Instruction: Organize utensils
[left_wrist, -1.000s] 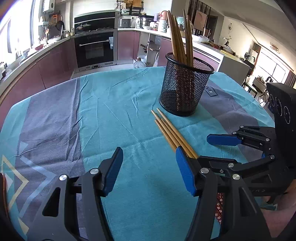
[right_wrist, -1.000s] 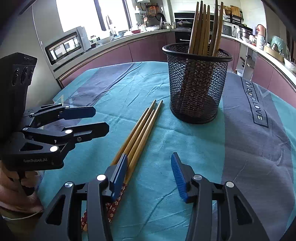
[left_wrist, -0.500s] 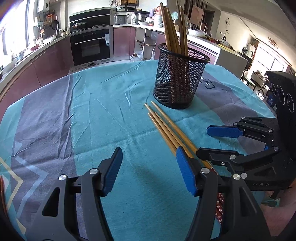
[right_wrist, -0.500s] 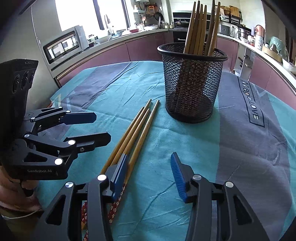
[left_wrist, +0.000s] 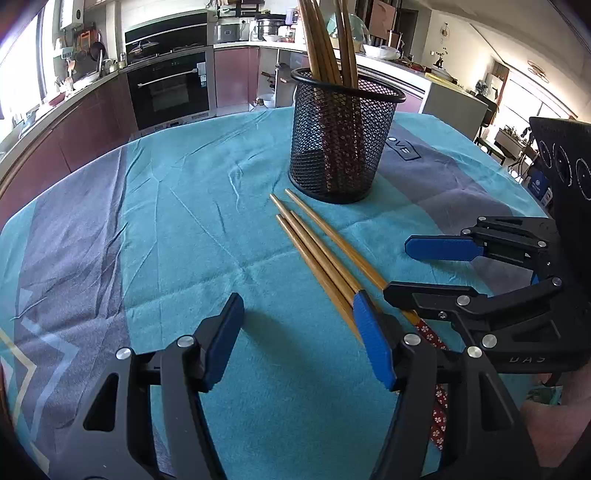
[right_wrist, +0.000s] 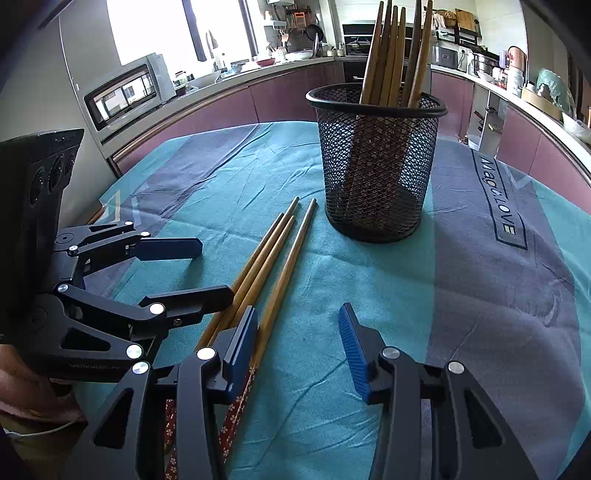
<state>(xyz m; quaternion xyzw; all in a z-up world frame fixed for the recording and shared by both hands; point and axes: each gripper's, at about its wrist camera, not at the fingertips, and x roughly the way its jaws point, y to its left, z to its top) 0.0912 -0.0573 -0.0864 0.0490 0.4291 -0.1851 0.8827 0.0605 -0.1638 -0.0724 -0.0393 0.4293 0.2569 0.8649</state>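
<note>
Since the earlier frames, both cameras have been brought closer to the mesh cup (left_wrist: 345, 142), which is now seen larger and nearer in each view; the loose chopsticks (left_wrist: 317, 247) lie as they did before.

Four loose chopsticks are seen lying side by side on the tabletop (left_wrist: 177, 229), which is covered by a teal and grey cloth. Their plain tips are pointed toward the cup and stop just short of its base; their red patterned ends lie at the near edge, partly hidden under the hand-held grippers. In the right wrist view the chopsticks (right_wrist: 273, 258) run from the near left toward the cup (right_wrist: 376, 166), which stands upright and holds several more chopsticks leaning against its rim.

The left hand-held gripper (left_wrist: 297, 339) is held open, nothing between its blue pads. Its right finger (left_wrist: 373, 350) is placed over the near part of the loose chopsticks; whether they are touched cannot be told. The right hand-held gripper (left_wrist: 413, 269) is seen from the side at the right, also open, its lower finger lying across the chopsticks' near ends.

In the right wrist view the right hand-held gripper (right_wrist: 299, 343) is likewise shown open and empty, with its left finger (right_wrist: 242, 343) set over the chopsticks. The left hand-held gripper (right_wrist: 210, 269) is seen at the left, its jaws apart.

Kitchen counters are seen in the background.
</note>
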